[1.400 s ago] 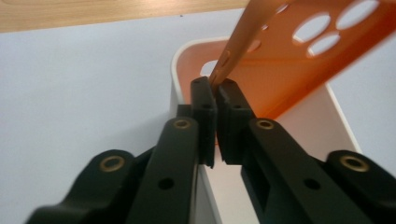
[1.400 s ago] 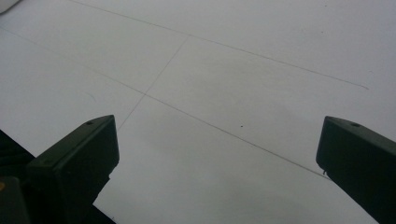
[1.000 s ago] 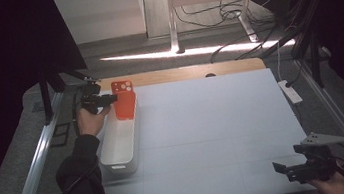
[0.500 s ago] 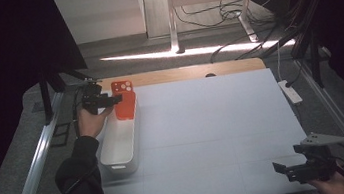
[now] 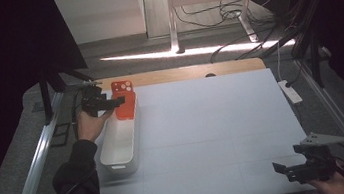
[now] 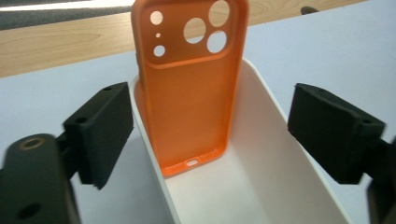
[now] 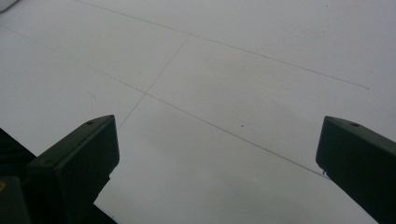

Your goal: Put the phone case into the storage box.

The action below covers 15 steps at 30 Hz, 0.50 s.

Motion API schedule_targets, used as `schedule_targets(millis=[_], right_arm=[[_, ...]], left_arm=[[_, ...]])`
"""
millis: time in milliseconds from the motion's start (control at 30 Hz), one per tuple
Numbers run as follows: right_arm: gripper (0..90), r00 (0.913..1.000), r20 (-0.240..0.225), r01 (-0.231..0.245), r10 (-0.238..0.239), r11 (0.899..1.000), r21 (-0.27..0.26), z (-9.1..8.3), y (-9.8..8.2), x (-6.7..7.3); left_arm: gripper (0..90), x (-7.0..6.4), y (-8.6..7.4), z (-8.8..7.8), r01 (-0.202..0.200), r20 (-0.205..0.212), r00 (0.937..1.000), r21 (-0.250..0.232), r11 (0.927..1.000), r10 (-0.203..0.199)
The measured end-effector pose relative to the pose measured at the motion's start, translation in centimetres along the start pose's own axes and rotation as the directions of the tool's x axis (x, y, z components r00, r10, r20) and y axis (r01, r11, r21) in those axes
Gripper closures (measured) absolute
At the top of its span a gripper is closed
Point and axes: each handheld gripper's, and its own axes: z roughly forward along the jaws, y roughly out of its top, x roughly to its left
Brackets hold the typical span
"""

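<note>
An orange phone case [image 5: 124, 100] stood leaning at the far end of a white bin [image 5: 120, 143] on the worktop [image 5: 215, 131], the left hand-held gripper [image 5: 119, 101] just beside it, jaws just opening.

Lighting: high view dim at both sides and near black in the upper corners; a bright strip of light [image 5: 189, 52] lies on the floor beyond the table [image 5: 213, 121], whose white top is evenly lit. Sharpness: high view soft and grainy. Left gripper view bright, phone case [image 6: 191, 84] sharp, near jaws slightly blurred. Right gripper view: flat grey light, soft shadow low, jaws dark.
</note>
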Motion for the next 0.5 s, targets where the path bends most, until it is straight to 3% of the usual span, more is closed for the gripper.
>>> schedule_targets(millis=[500], right_arm=[[0.0,1.0,-0.002,0.001,-0.001,1.0,0.001,0.02,0.01,0.01]], left_arm=[[7.6,-0.98,-0.29,-0.97,-0.018,0.052,0.9985,-0.013,0.9998,0.019]])
